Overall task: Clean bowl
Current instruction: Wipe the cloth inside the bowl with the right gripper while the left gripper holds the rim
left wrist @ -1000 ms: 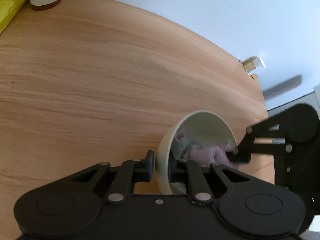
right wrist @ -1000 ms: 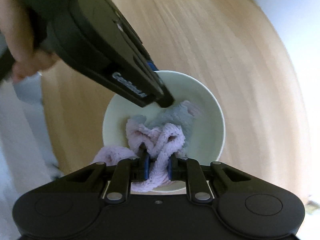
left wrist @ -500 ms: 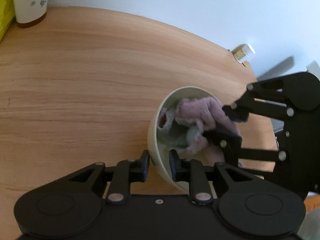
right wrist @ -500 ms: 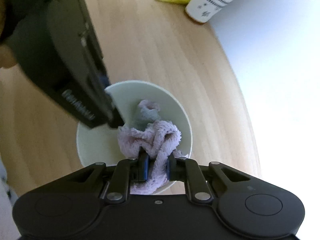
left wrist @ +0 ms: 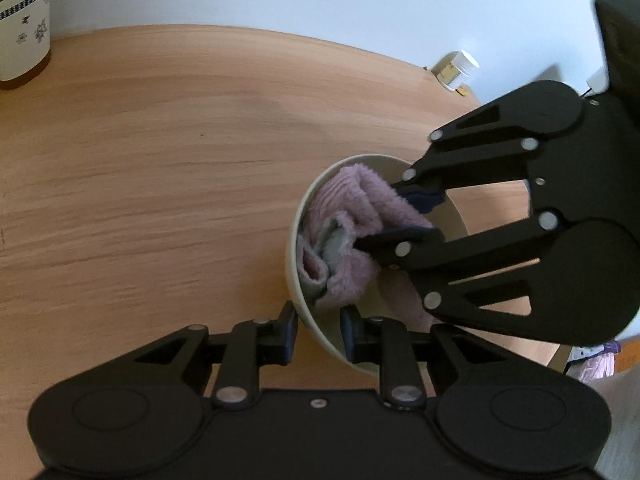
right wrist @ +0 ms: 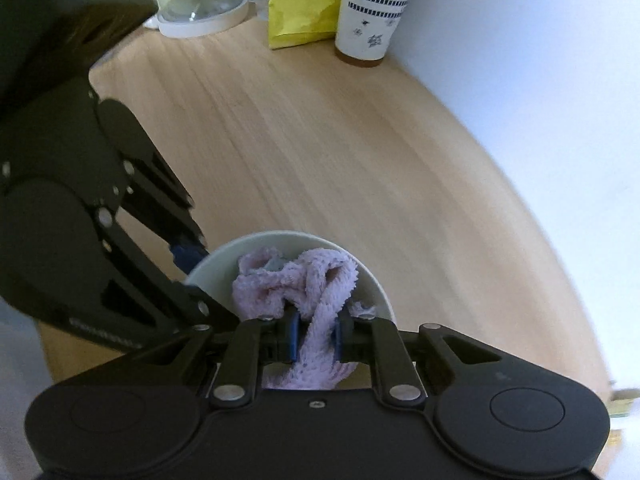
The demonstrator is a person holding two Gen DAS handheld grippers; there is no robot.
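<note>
There, the pale bowl [left wrist: 298,276] tipped on its side above the wooden table [left wrist: 160,160], left gripper [left wrist: 318,330] pinching its rim, right gripper [right wrist: 316,330] clamped on a pink cloth [right wrist: 296,280] stuffed inside, paper cup [right wrist: 370,12] by the wall.

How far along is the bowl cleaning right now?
Done: the left gripper has the bowl pinched by its rim and tipped, and the right gripper has the pink cloth.
In hand: the cloth is pressed inside the bowl, mid-wipe.
Left: finishing the wipe, pulling the cloth out and setting the bowl down.
</note>
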